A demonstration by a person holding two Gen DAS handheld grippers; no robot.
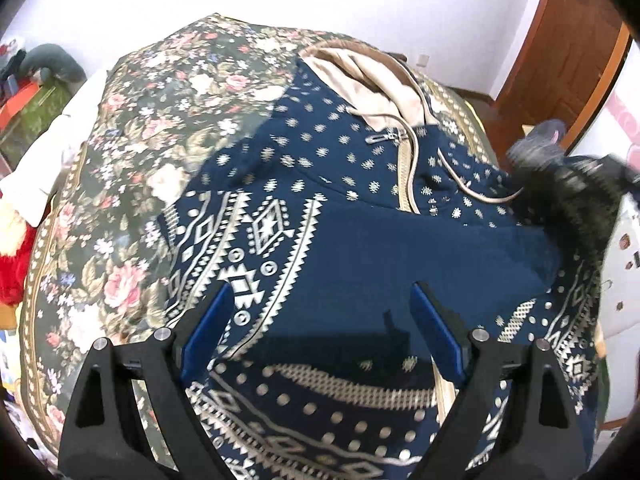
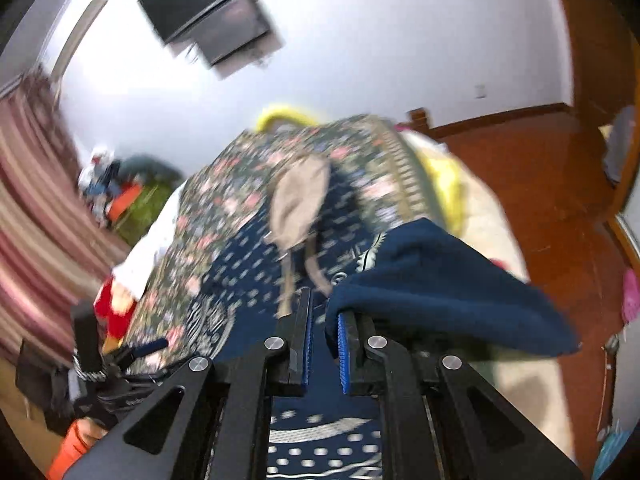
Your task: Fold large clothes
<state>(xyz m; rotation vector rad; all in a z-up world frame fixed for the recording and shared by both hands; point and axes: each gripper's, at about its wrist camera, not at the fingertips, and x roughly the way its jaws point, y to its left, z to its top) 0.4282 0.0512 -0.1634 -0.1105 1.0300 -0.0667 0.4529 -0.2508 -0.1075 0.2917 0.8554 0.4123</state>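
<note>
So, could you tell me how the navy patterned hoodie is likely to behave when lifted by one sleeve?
The navy patterned hoodie is probably floppy: its sleeve droops over the right gripper. It looks thick and fleecy, so likely heavyish and not slippery. Its drawstring may dangle or snag.

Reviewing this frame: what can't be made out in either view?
- Right wrist view: pattern on the hoodie and wall screen smeared by motion blur.
- Left wrist view: right gripper is a dark blur; its jaws unreadable.
- Hoodie hem cut off by the lower edge, behind the left gripper.
</note>
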